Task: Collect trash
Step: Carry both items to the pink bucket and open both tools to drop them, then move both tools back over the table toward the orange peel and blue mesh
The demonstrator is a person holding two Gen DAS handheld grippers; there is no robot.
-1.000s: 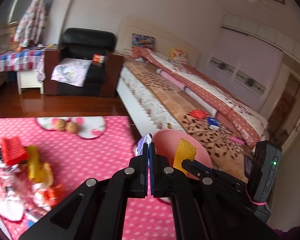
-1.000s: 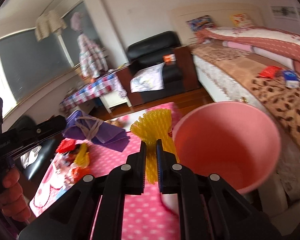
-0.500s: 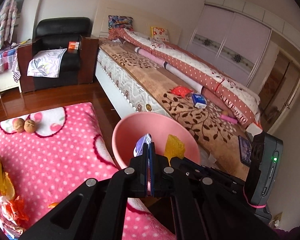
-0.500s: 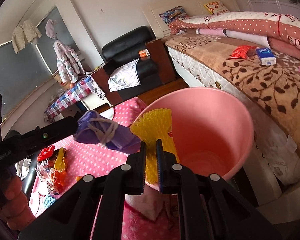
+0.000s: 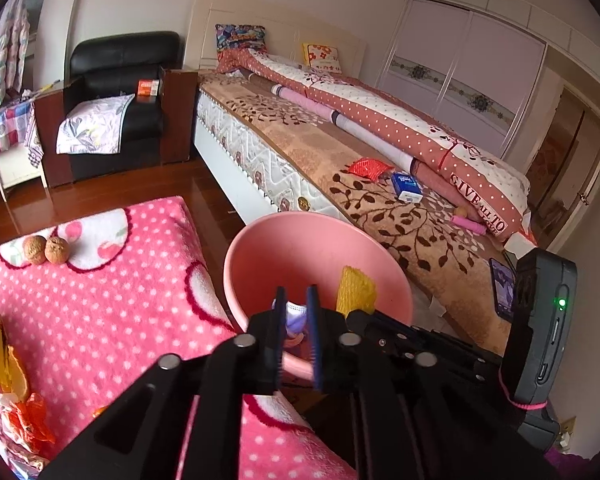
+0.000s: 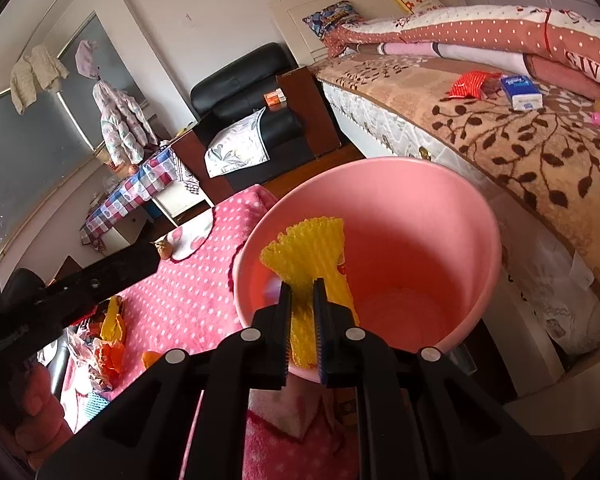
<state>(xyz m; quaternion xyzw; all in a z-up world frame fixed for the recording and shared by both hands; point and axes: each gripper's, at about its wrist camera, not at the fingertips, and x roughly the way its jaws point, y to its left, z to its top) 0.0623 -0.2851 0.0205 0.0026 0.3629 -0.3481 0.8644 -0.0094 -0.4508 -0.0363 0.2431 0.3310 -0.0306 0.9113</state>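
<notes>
- While both tools are held over the pink bucket (image 6: 452,240), the right gripper (image 6: 302,320) is seen slightly parted, with the yellow foam net (image 6: 312,248) lying between its fingers; whether it is pinched cannot be told.
- The net's fanned top is seen above the bucket's opening.
- The left gripper (image 5: 296,328) is spread, and a purple-and-white scrap (image 5: 294,318) is visible in the gap, inside the bucket (image 5: 300,248).
- More wrappers (image 5: 12,392) are left on the pink dotted cloth (image 5: 112,300), well apart from both tools.

A: Is the round pink plastic bin's (image 6: 380,208) mouth open?
B: Mostly; the yellow ribbed foam sleeve (image 6: 312,248) crowds its desk-side rim, and the bed (image 5: 332,168) hems its far side.
</notes>
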